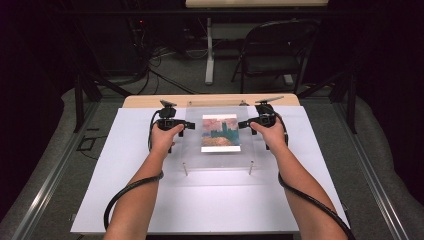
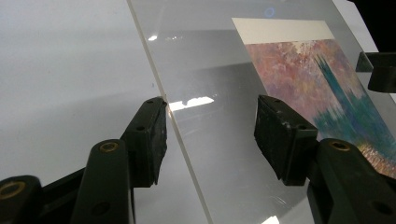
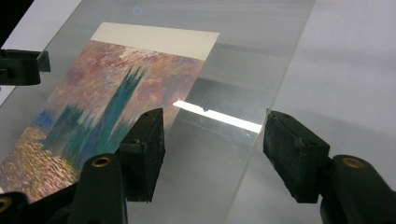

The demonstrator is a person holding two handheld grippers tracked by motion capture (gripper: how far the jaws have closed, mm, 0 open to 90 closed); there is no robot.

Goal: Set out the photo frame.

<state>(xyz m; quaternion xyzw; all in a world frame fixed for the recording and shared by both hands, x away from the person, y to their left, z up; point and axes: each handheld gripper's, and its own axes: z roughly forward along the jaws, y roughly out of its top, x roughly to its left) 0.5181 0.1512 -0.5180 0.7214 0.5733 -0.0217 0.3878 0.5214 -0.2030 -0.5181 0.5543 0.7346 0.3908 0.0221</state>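
Note:
A clear acrylic sheet (image 1: 220, 159) rests on short metal posts above the white tabletop (image 1: 200, 205). Under it lies a painted print (image 1: 220, 132) of teal towers against a pink sky. My left gripper (image 1: 182, 125) is at the sheet's left edge. In the left gripper view the left gripper (image 2: 211, 107) stands open, with the sheet's edge (image 2: 182, 140) running between its jaws and the print (image 2: 317, 84) beyond. My right gripper (image 1: 243, 123) is at the right edge. The right gripper (image 3: 215, 116) is likewise open astride the sheet (image 3: 243, 60), beside the print (image 3: 112, 102).
Two front posts (image 1: 186, 170) (image 1: 251, 167) hold up the sheet's near edge. Bare white surface spreads toward the person. Beyond the table stand a dark folding chair (image 1: 277, 50) and a white table leg (image 1: 210, 50). Cables trail from both grippers along the forearms.

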